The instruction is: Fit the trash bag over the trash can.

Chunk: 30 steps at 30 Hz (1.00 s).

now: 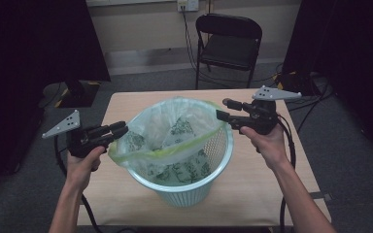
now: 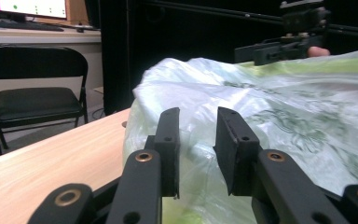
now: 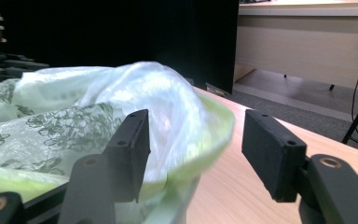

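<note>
At centre left of the high view, the left gripper (image 1: 120, 129) touches the rim of the translucent green flower-printed plastic bag (image 1: 175, 133), jaws apart. The bag lines the white mesh wastebasket (image 1: 194, 187) mid-frame on the wooden tabletop (image 1: 267, 179). The right gripper (image 1: 223, 109), upper right, stands open at the far rim.

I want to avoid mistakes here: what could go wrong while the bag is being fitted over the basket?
The left gripper and right gripper stand open at the bag, not pinching it, so the thin film may slip back inside. The light basket could tip if one side is pulled harder.
</note>
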Motion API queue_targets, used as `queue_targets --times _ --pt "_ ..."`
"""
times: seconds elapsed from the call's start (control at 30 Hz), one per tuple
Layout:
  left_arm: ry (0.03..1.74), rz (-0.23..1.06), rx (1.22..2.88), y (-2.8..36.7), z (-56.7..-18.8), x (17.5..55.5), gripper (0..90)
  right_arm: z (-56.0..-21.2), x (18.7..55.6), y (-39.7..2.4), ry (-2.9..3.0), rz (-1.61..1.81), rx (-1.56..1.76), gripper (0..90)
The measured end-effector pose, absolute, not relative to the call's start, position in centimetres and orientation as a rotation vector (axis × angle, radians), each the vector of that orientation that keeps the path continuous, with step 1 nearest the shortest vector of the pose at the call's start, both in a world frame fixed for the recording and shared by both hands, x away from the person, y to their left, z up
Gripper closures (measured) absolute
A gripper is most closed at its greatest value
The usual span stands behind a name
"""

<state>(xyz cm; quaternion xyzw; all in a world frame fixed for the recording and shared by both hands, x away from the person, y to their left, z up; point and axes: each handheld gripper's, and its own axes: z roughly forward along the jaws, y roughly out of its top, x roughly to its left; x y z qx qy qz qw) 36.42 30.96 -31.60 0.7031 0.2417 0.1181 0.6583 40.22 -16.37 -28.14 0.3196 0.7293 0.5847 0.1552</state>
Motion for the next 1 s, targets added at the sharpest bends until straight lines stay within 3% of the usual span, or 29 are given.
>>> queue_targets --times 0.1,0.3,0.4,0.6,0.77,0.93,1.0 --pt "0.538 0.257 1.597 31.1 -31.6 36.0 66.4 -28.7 40.3 -16.5 2.119 1.692 0.938 46.2" --pt "0.544 0.285 1.551 30.8 -30.7 37.5 56.1 -29.1 40.5 -16.1 2.110 1.700 0.906 81.6" --pt "0.552 0.288 1.590 29.9 -30.7 38.5 53.7 -29.2 40.4 -16.7 2.076 1.734 0.913 88.5" --pt "0.577 0.331 1.620 29.7 -31.3 37.5 62.3 -30.5 39.7 -18.6 2.014 1.732 0.979 89.1" --pt "0.552 0.301 1.614 30.4 -31.4 36.3 62.9 -32.3 39.2 -18.4 2.064 1.729 0.983 88.5" --pt "0.522 0.255 1.613 31.0 -31.4 35.5 59.5 -33.1 39.9 -17.1 2.131 1.693 0.953 78.4" --pt "0.530 0.266 1.589 31.3 -31.2 36.0 55.7 -32.8 40.5 -16.9 2.122 1.665 0.970 70.2"
